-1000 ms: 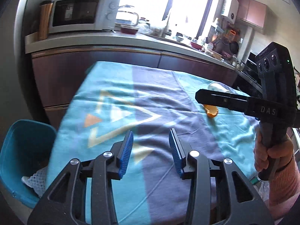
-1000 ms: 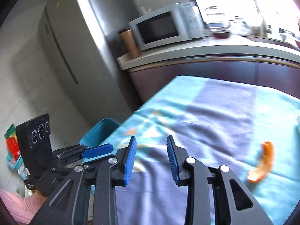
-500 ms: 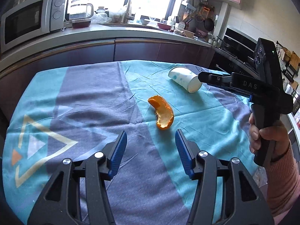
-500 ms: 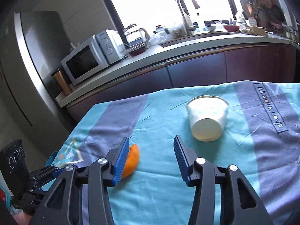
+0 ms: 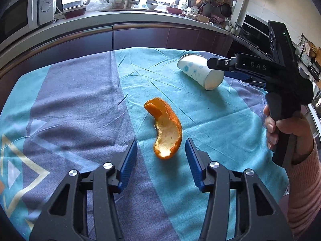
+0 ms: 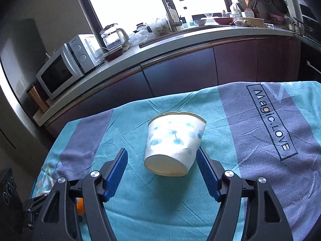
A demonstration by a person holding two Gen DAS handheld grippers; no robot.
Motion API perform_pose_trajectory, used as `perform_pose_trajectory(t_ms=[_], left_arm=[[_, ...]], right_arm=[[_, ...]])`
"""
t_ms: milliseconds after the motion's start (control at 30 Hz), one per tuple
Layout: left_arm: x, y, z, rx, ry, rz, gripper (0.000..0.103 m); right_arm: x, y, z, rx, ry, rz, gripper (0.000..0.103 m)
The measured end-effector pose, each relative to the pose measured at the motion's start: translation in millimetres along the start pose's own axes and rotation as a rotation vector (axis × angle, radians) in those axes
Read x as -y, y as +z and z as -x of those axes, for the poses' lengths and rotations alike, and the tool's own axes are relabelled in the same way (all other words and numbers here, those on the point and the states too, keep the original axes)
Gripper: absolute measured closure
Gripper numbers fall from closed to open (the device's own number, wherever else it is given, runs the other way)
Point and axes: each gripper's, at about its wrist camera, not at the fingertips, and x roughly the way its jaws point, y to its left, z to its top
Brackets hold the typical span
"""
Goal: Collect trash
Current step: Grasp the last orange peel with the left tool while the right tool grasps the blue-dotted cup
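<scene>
Daylight from the window (image 6: 140, 2), blown out to white glare. Foreground sharp; soft shadow under the paper cup (image 6: 174, 140). Strong fisheye bending and dark vignetted corners in both views.

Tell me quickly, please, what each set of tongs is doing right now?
Left tongs: open, just narrowed, peel lying between them, untouched.
Right tongs: open, just widened, around the cup, not gripping.
</scene>
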Motion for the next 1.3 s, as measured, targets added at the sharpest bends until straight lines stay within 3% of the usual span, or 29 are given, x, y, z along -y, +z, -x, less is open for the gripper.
perform_pose_trajectory(t_ms=[333, 700, 933, 1300], left_arm=[[4.8, 7.0, -12.8, -0.033, 0.003, -0.016, 0.073], [1.9, 5.5, -10.5, -0.019, 0.0, -0.017, 0.08], [-3.8, 1.2, -1.9, 0.0, -0.007, -0.002, 0.083], [-22.0, -8.8, 40.2, 0.072, -0.005, 0.036, 0.084]], right_arm=[[0.4, 3.4, -21.4, -0.039, -0.035, -0.012, 0.034], [4.8, 1.5, -23.3, -0.04, -0.027, -0.026, 0.041], [-0.4, -5.5, -4.6, -0.01, 0.039, -0.033, 0.041], [-44.0, -27.9, 33.0, 0.024, 0.185, 0.022, 0.041]])
